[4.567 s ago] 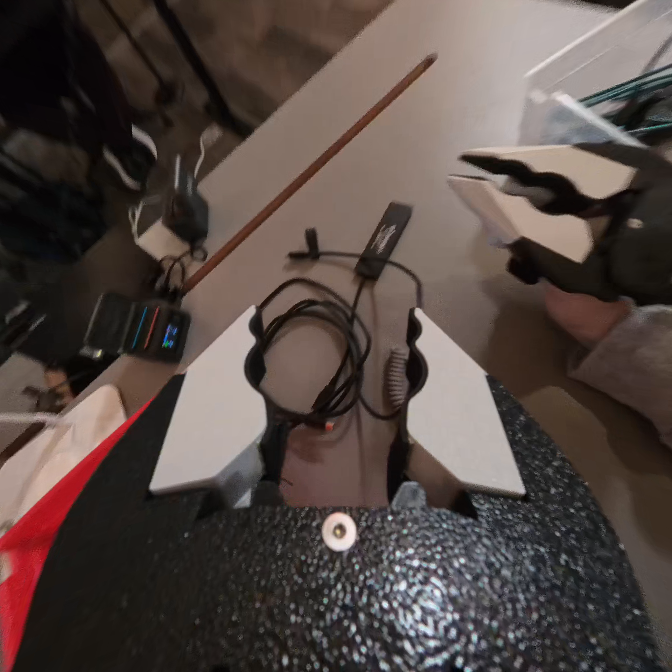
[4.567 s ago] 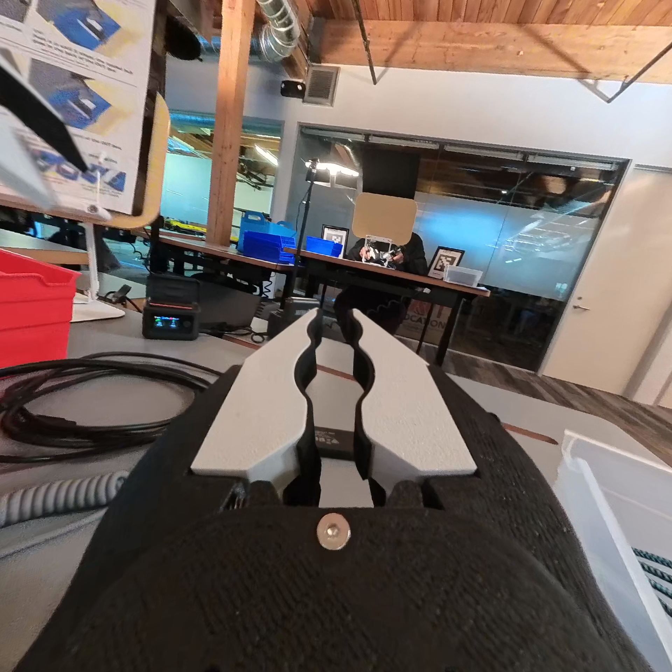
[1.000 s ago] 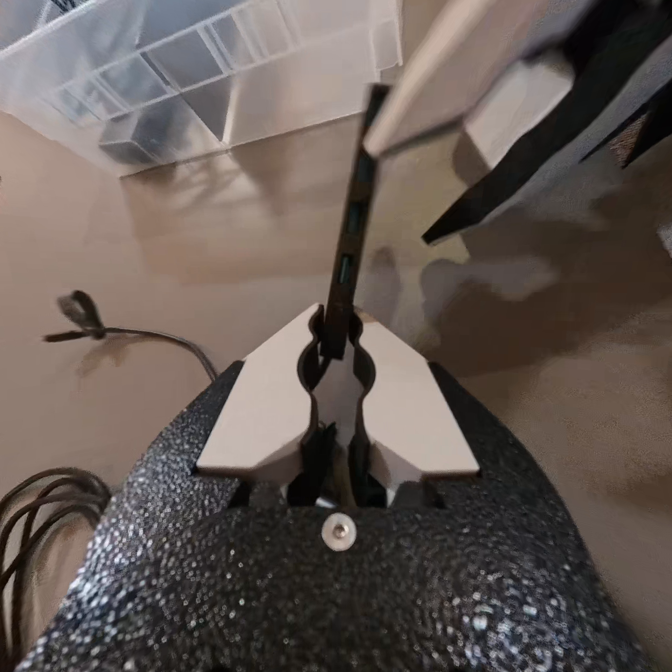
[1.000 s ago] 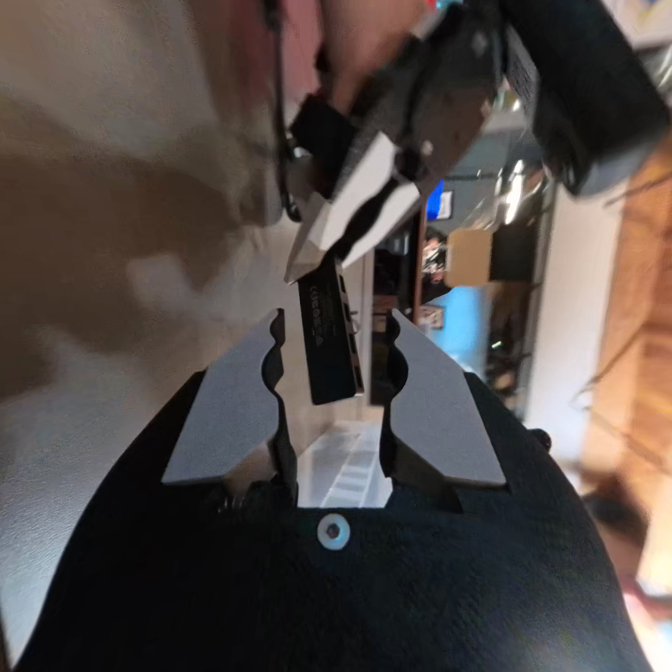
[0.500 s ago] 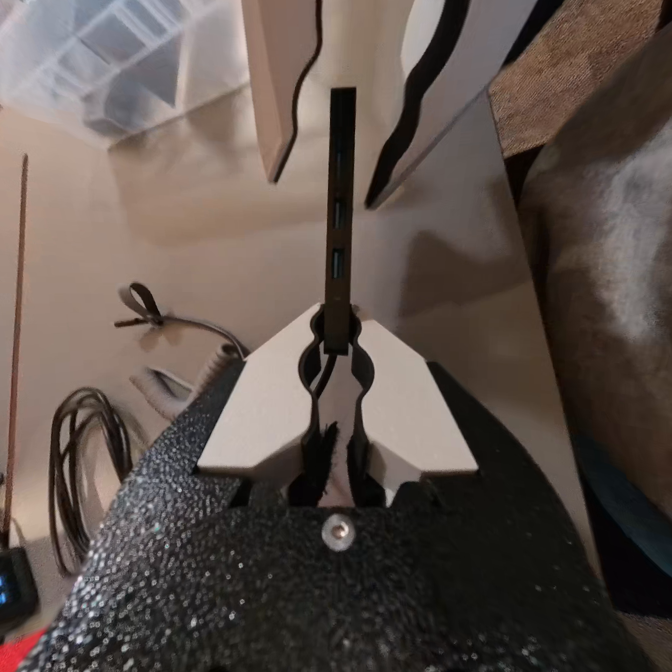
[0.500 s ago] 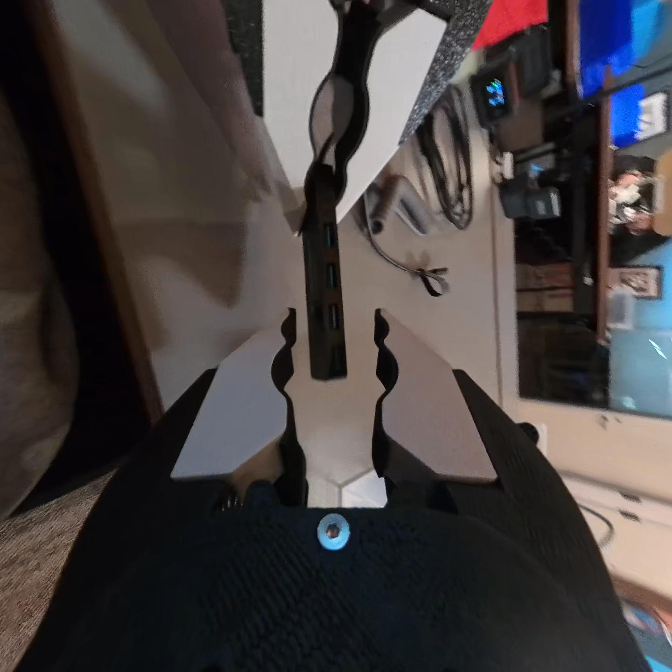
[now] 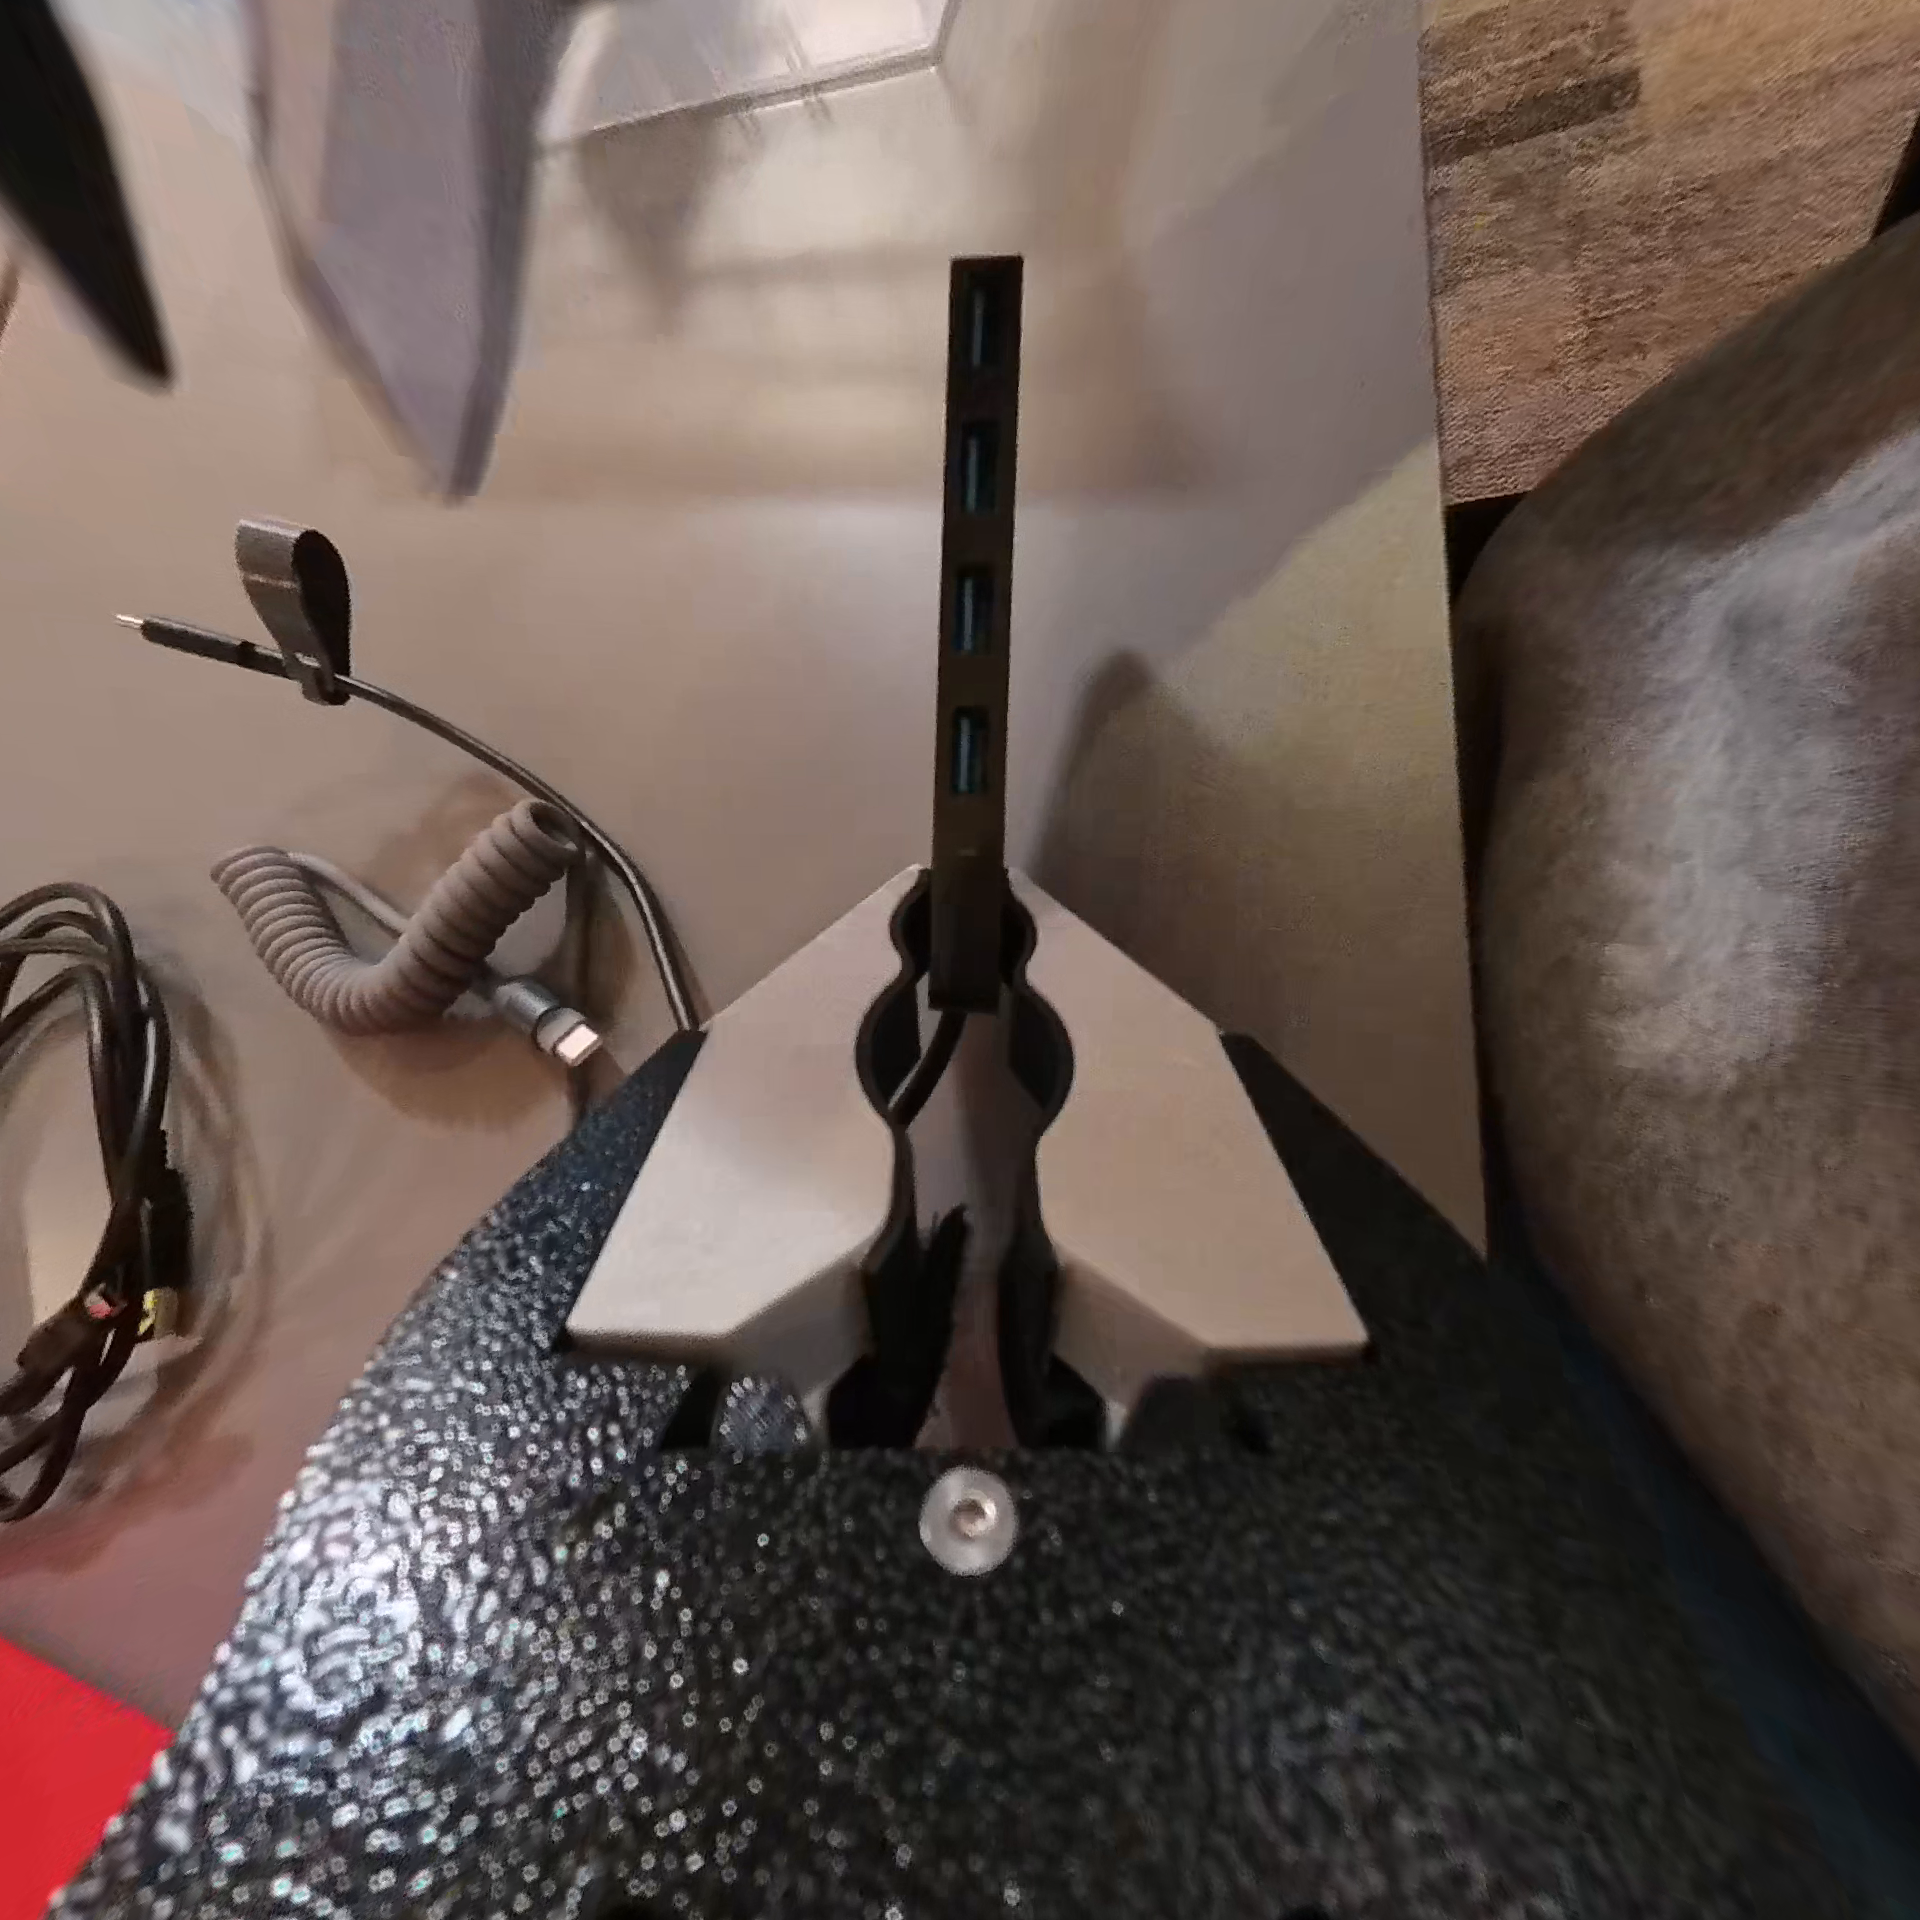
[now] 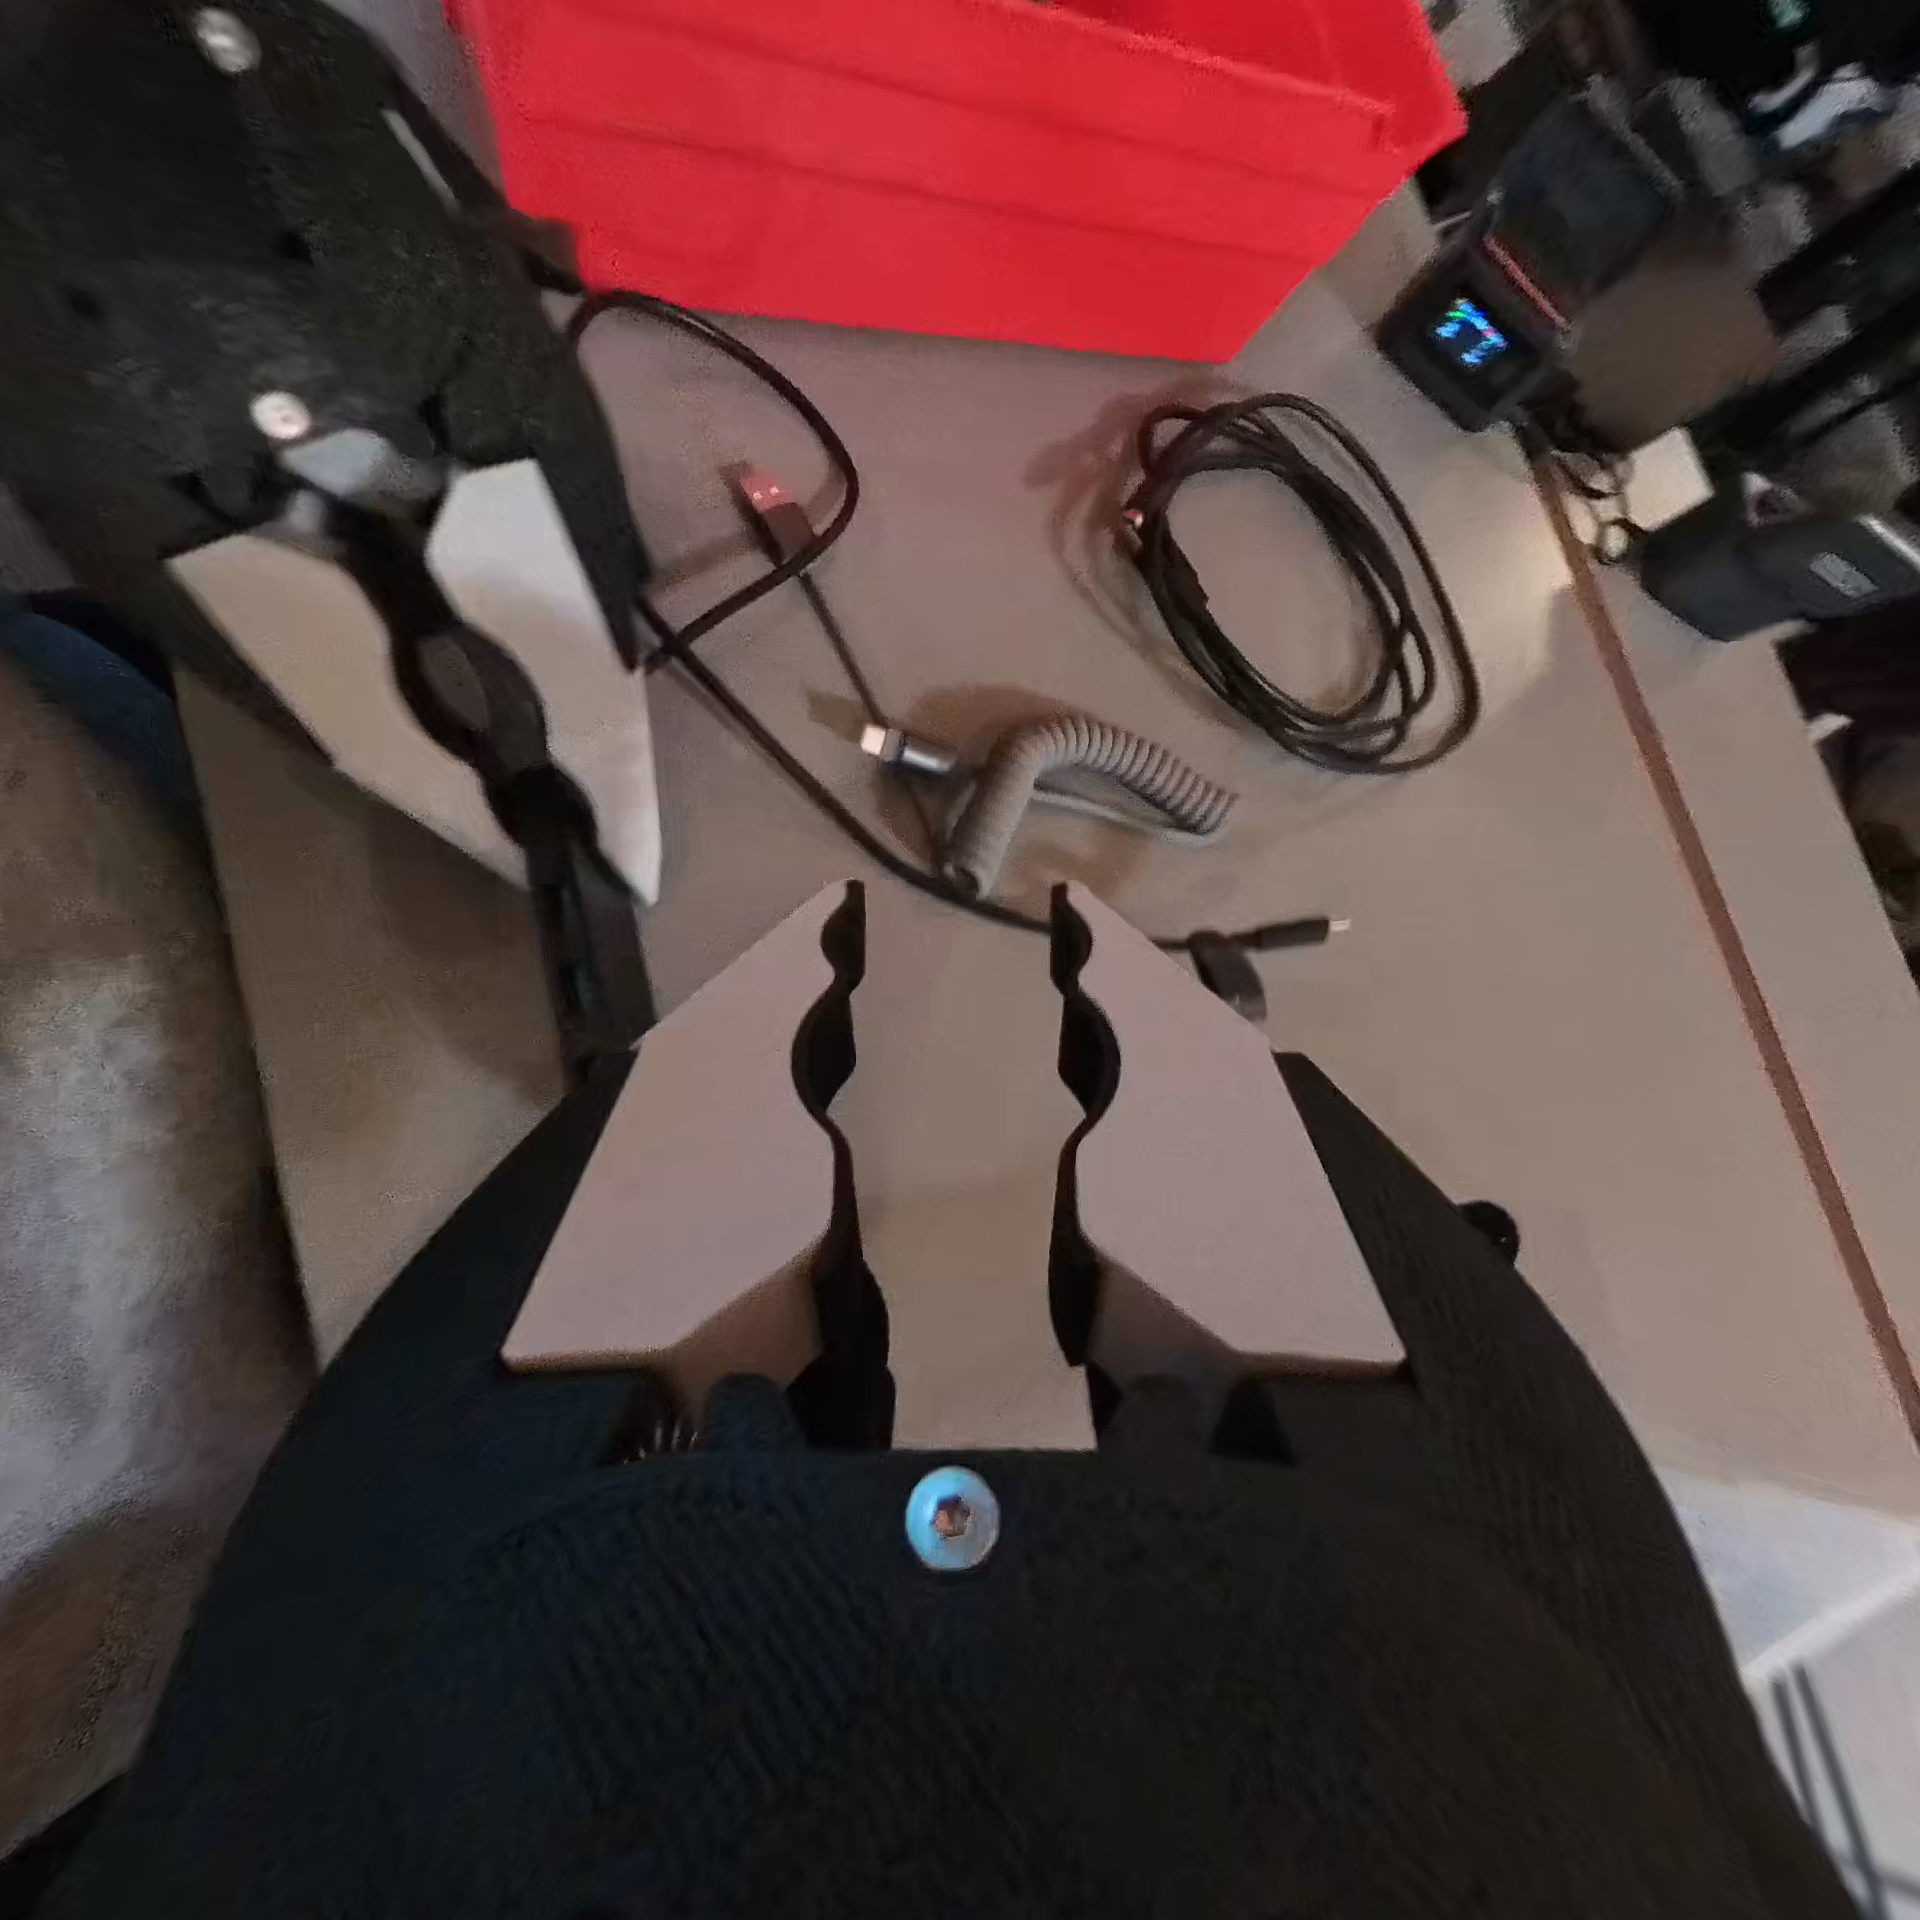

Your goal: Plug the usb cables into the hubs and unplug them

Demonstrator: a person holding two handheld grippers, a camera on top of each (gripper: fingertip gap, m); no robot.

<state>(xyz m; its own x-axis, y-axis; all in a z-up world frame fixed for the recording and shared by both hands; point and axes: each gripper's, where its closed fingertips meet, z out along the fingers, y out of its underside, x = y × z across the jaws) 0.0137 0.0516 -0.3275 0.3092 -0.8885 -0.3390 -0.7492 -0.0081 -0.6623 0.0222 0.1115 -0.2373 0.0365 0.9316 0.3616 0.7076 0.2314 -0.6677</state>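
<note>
Two tools: L tool point(image 7: 961, 935) clamps hub point(image 7: 977, 623); R tool point(image 8: 956, 914) apart, empty. Coiled cable point(image 8: 1091, 769), red bin point(image 8: 935, 156) nearby.

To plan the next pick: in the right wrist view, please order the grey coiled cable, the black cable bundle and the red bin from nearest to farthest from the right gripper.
1. Grey coiled cable, just ahead of the right gripper.
2. Black cable bundle, farther, right.
3. Red bin, farthest, at the top.

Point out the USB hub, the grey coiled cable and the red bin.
USB hub point(image 7: 975, 644), left wrist view, on its port edge.
grey coiled cable point(image 8: 1101, 764), right wrist view, mid-coil.
red bin point(image 8: 935, 156), right wrist view, side wall.
</note>
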